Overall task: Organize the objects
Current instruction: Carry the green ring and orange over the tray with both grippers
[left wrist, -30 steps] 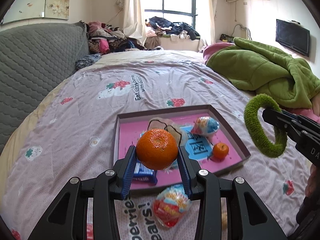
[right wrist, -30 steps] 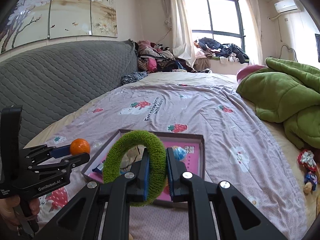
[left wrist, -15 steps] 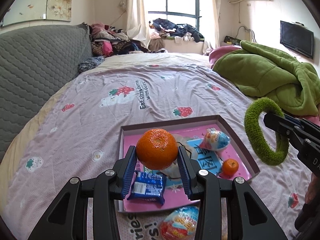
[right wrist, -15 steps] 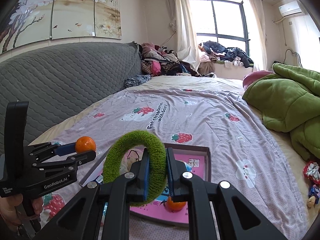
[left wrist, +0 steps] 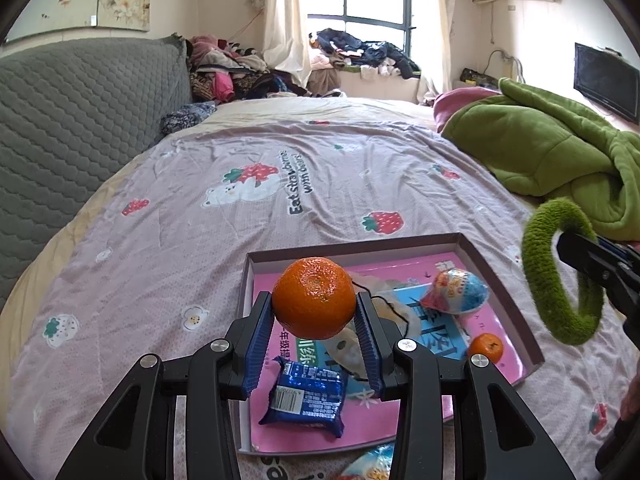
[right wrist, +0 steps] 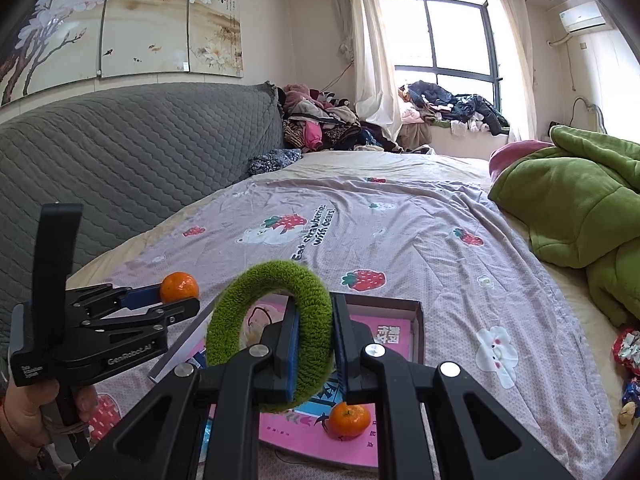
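Holding an orange (left wrist: 314,298) tight in my left gripper (left wrist: 316,332) over the tray (left wrist: 504,284) on the bed (left wrist: 240,240), right gripper (right wrist: 314,344) clamped on a green ring (right wrist: 236,312) above it too.

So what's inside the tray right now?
The tray holds a blue snack packet, a small orange, a foil egg; the held orange hides part of the floor.

Daylight floods through a curtained window (right wrist: 440,40) onto a bed (right wrist: 400,220) spread with a strawberry-print sheet. A grey quilted headboard (right wrist: 120,152) stands beneath a floral mural (right wrist: 120,20); clothes (right wrist: 320,120) pile in the corner, a green blanket (left wrist: 540,152) lies crumpled beside a wall-mounted TV (left wrist: 606,80).
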The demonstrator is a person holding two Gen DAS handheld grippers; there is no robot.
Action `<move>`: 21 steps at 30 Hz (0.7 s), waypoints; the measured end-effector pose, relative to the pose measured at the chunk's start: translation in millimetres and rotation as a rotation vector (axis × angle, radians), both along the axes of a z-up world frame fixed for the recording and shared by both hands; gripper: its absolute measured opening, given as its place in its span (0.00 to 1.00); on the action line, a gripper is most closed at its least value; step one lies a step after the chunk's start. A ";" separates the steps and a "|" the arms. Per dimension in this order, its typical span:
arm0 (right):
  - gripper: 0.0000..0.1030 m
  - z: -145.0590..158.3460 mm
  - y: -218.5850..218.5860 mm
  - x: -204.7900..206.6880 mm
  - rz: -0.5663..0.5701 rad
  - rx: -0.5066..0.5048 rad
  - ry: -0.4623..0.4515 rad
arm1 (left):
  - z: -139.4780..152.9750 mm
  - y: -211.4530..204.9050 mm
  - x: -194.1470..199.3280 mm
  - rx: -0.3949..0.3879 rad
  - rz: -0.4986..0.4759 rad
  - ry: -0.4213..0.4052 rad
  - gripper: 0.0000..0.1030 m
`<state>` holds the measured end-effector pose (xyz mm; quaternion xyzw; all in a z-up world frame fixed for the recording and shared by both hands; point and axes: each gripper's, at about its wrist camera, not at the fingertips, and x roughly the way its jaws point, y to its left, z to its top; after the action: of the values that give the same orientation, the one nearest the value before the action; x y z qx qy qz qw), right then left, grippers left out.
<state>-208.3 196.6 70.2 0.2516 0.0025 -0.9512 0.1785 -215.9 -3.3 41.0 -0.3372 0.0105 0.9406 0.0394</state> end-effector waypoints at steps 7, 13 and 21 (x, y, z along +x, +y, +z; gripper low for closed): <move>0.15 -11.6 -3.4 -6.6 0.003 0.008 -0.022 | -17.9 -4.5 -13.3 -0.014 0.012 -0.034 0.41; 0.15 -29.2 -15.2 -12.1 0.028 0.039 -0.065 | -32.2 -4.4 -21.1 -0.020 0.006 -0.061 0.41; 0.15 -56.8 -30.7 -16.3 0.060 0.093 -0.135 | -52.7 -3.3 -28.9 -0.025 -0.003 -0.104 0.41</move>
<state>-224.5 165.9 13.4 0.3231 0.0422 -0.9251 0.1949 -244.8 -6.6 -11.7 -0.3861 0.0209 0.9215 0.0369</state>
